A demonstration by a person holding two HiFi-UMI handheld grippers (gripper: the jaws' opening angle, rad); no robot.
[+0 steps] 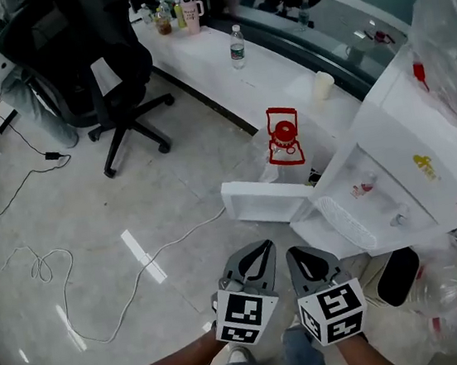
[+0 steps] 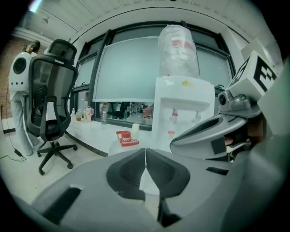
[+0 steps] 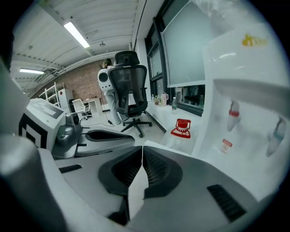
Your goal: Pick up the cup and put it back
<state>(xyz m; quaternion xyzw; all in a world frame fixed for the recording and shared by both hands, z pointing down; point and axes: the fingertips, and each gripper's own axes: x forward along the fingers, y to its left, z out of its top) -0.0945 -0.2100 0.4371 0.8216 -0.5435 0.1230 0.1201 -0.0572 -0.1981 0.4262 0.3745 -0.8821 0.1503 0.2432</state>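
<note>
Showing left claw (image 1: 263, 249) and right claw (image 1: 293, 254) pressed together, empty, well apart from the cup (image 1: 323, 86) on the counter (image 1: 212, 54); pickup apparently pending, needing one claw spread.

My left tool (image 2: 146, 156): grey jaws together, nothing between them. My right tool (image 2: 176, 144) lies alongside, at the right edge.
- Ahead: white water dispenser (image 2: 183, 108) with a clear upturned bottle (image 2: 177, 50) on top.
- Long white desk (image 2: 97, 136) under the window.
- Pale cup (image 2: 135, 129) upright on the desk, just beside a clear jug with red cap (image 2: 124, 137).
- Black mesh office chair (image 2: 50, 97) at left.
</note>
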